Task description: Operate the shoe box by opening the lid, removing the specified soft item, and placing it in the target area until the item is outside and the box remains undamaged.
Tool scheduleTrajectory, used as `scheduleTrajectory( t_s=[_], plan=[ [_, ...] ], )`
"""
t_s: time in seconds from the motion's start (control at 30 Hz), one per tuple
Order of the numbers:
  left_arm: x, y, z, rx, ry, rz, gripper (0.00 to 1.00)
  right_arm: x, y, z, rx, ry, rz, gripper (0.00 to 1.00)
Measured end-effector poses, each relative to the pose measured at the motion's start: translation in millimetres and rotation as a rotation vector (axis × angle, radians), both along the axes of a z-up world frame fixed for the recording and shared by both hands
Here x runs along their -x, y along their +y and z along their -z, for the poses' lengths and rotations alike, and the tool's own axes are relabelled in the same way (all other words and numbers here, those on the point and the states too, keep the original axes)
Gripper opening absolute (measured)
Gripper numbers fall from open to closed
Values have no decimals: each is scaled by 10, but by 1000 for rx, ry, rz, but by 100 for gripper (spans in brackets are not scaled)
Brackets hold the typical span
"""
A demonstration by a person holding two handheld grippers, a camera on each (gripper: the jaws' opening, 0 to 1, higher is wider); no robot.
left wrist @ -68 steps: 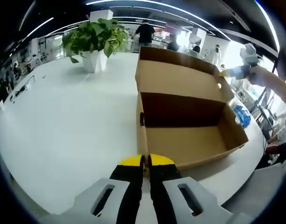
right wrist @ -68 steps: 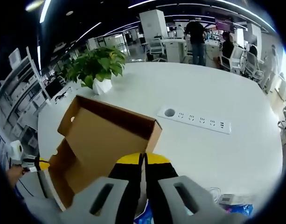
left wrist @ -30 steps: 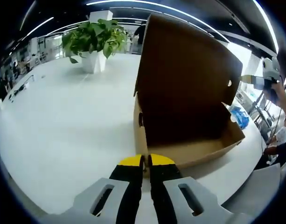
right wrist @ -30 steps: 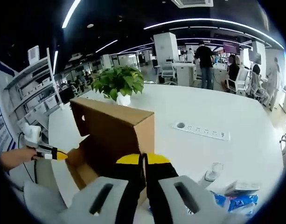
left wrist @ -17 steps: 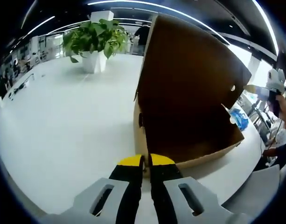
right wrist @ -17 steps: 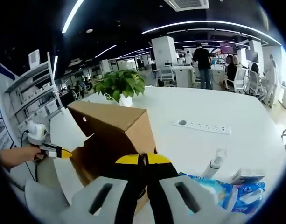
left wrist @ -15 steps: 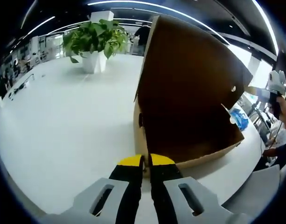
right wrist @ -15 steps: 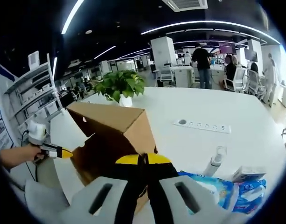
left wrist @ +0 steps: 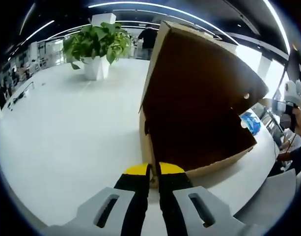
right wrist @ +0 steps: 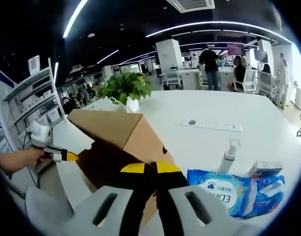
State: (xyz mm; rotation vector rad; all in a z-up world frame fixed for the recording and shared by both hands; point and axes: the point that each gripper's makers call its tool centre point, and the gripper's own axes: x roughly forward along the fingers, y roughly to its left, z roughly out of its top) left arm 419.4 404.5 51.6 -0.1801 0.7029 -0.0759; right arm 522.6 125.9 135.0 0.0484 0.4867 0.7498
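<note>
Cardboard fills the left gripper view, where the left gripper (left wrist: 150, 173), jaws together, steadies the shoe box (left wrist: 199, 142) under its half-raised lid (left wrist: 202, 83), while the right gripper view shows the right gripper (right wrist: 151, 172), jaws together, against the box, apparently tipping the lid, with the blue soft pack (right wrist: 233, 189) outside on the table (right wrist: 209, 140).

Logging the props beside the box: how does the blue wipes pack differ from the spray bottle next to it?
The blue wipes pack lies flat and soft on the table; the spray bottle stands upright and rigid. The pack is blue, printed and wide; the bottle is pale and slim. Both sit to the right of the shoe box.
</note>
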Motion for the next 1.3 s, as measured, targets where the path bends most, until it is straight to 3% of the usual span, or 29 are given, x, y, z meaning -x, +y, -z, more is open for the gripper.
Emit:
scheduleTrajectory(
  t_s=[0.53, 0.8, 1.13, 1.3],
  plan=[
    [-95, 29, -249, -27, -74, 23, 11, 290, -18, 339, 69, 14, -52, 8],
    [-57, 14, -240, -41, -81, 60, 17, 422, 39, 433, 114, -14, -130, 11],
    [-26, -43, -280, -37, -104, 102, 24, 540, 71, 556, 139, -1, -178, 21],
    [37, -91, -219, -76, -83, 165, 25, 622, 111, 602, 150, -5, -226, 28]
  ],
)
